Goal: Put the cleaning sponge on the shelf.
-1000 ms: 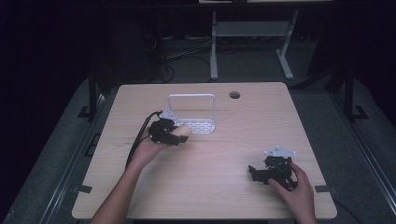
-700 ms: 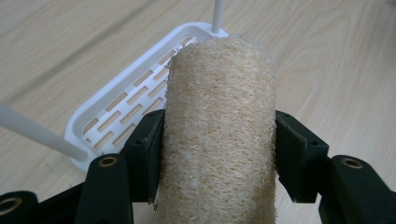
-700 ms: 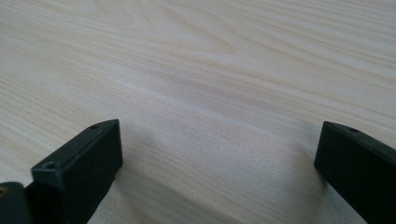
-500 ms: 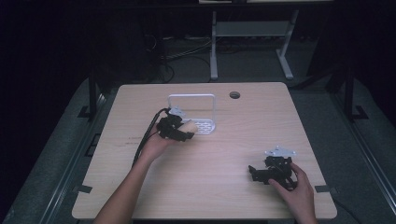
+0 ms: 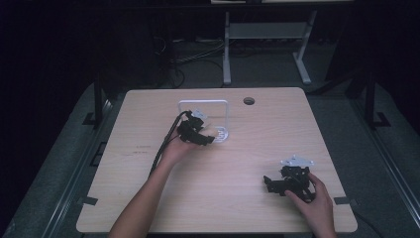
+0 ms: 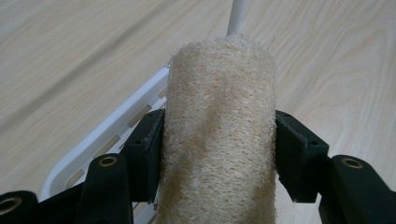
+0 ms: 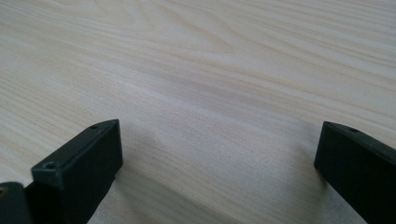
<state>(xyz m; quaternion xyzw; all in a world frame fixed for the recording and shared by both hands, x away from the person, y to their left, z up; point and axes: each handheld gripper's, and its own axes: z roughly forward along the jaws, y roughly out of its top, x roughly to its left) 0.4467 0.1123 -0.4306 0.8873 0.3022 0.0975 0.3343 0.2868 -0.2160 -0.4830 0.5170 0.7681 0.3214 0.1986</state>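
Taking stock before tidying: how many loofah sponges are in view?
1. The loofah sponge is clamped between the left gripper's jaws, above the white rack toward the table's far side. The gripper may hide others in the rack.

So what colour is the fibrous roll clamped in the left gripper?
Pale cream-beige, with a coarse woven fibre texture; the loofah roll shows best in the left gripper view.

This looks like a lab or recording room, not a home. A plain light wooden table (image 5: 218,198) with a round cable hole (image 5: 249,101) near its far edge stands on grey carpet (image 5: 381,144). Around it the room is dark. Behind it are loose cables (image 5: 190,62) and a white metal frame (image 5: 265,44).
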